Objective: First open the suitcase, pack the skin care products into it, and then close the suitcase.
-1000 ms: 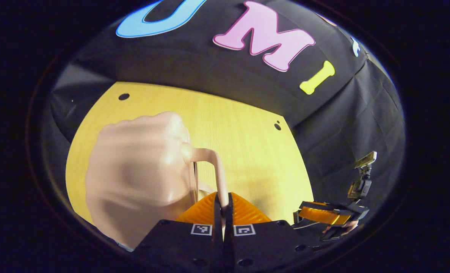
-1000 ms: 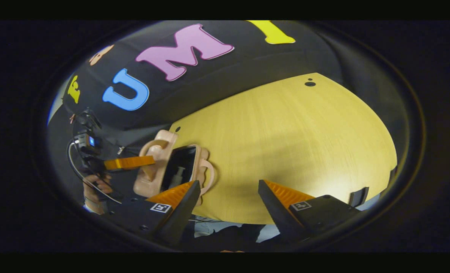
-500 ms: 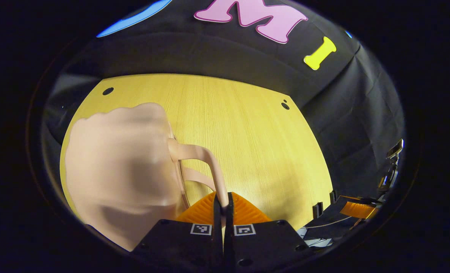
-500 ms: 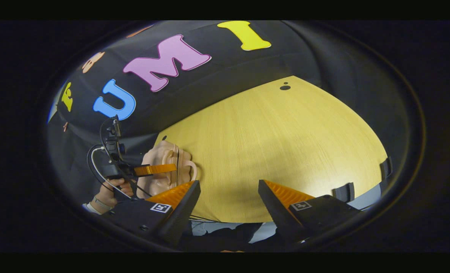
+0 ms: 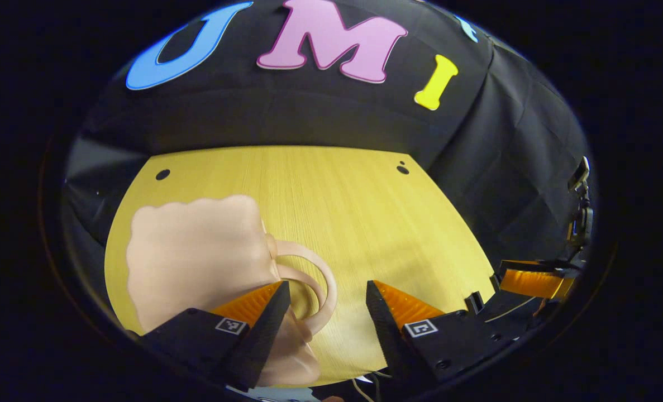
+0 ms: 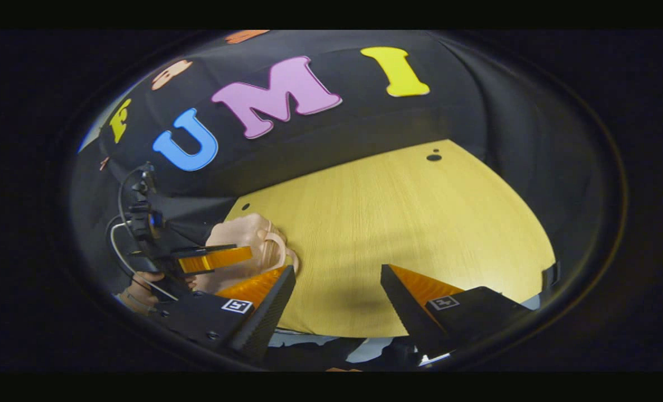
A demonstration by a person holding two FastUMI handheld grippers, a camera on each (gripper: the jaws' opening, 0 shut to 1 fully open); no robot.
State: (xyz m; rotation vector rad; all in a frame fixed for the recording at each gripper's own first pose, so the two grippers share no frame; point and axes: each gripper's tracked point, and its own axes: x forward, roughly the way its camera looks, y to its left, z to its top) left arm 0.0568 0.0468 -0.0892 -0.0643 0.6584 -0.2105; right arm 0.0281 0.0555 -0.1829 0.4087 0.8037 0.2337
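A pale pink suitcase (image 5: 197, 251) lies closed on the yellow table (image 5: 365, 212), at the left of the left gripper view. Its two looped handles (image 5: 315, 267) point toward my left gripper (image 5: 327, 287), which is open, with the loops just ahead of its left finger and not pinched. In the right gripper view the suitcase (image 6: 242, 237) sits at the table's left edge, with the left gripper (image 6: 214, 259) beside it and a hand (image 6: 136, 285) holding that gripper. My right gripper (image 6: 338, 271) is open over bare table, apart from the suitcase. No skin care products are visible outside the case.
The table (image 6: 409, 223) has small dark holes near its far corners (image 5: 162, 174) (image 5: 402, 167). Black cloth walls close in behind and to the sides. The right gripper (image 5: 532, 279) shows off the table's right edge in the left gripper view.
The left gripper was shut on the suitcase's handle and has now opened and let it go. The raised lid came down, so the case is closed. The right gripper stayed open.
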